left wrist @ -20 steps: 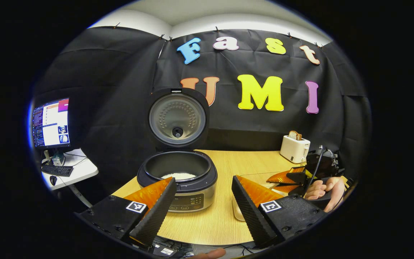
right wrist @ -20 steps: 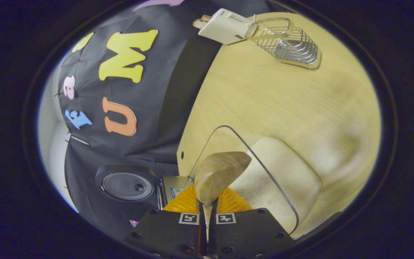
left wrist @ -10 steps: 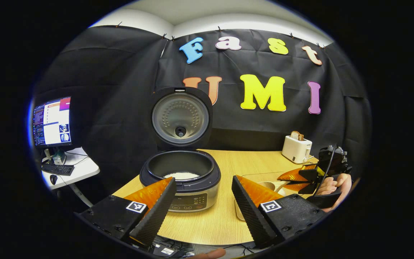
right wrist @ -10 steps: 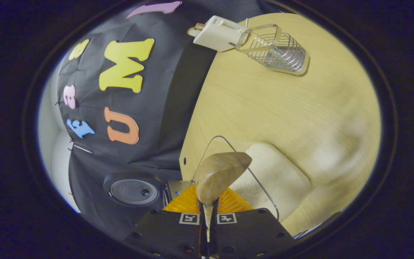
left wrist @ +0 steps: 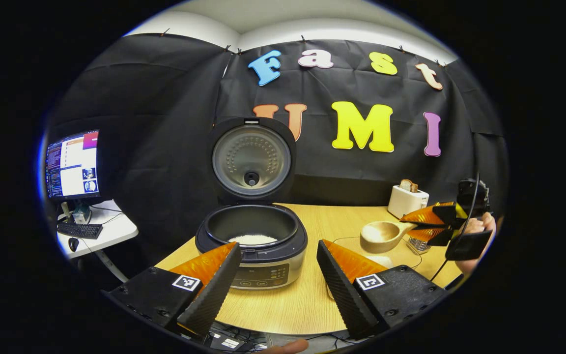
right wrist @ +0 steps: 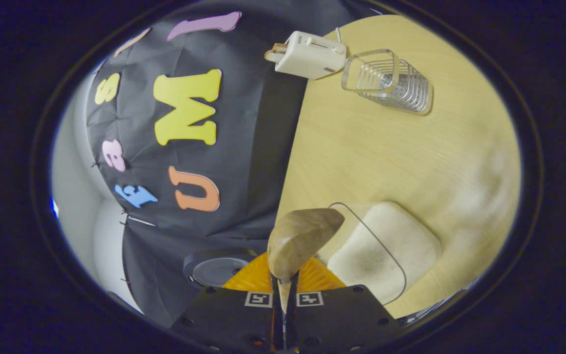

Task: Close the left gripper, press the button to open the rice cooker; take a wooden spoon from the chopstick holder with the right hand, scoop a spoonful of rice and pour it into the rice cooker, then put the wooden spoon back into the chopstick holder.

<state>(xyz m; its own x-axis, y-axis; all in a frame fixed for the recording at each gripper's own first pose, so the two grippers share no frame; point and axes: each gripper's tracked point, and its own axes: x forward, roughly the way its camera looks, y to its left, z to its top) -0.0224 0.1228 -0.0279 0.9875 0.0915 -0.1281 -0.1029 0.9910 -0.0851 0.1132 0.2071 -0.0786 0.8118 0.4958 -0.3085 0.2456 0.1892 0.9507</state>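
The rice cooker [left wrist: 252,246] stands open on the wooden table [left wrist: 293,305], its lid [left wrist: 251,160] upright and a little white rice [left wrist: 252,239] in the pot. My left gripper [left wrist: 278,246] hangs open in front of it, holding nothing. At the right, my right gripper [left wrist: 440,223] is shut on the wooden spoon [left wrist: 383,235], raised above the table; its bowl looks empty. In the right gripper view the spoon [right wrist: 300,241] sticks out from my right gripper [right wrist: 283,282], above the rice container [right wrist: 383,250]. The wire chopstick holder [right wrist: 391,81] stands farther off.
A white toaster [left wrist: 407,199] with bread stands at the back right, next to the chopstick holder in the right gripper view. A monitor [left wrist: 71,164] and a keyboard [left wrist: 79,231] sit on a side table to the left. A hand [left wrist: 484,223] holds the right gripper.
My right gripper has risen and swung with the spoon, lifting it away from the rice container. The spoon's bowl now shows in the left gripper view. My left gripper has barely shifted.
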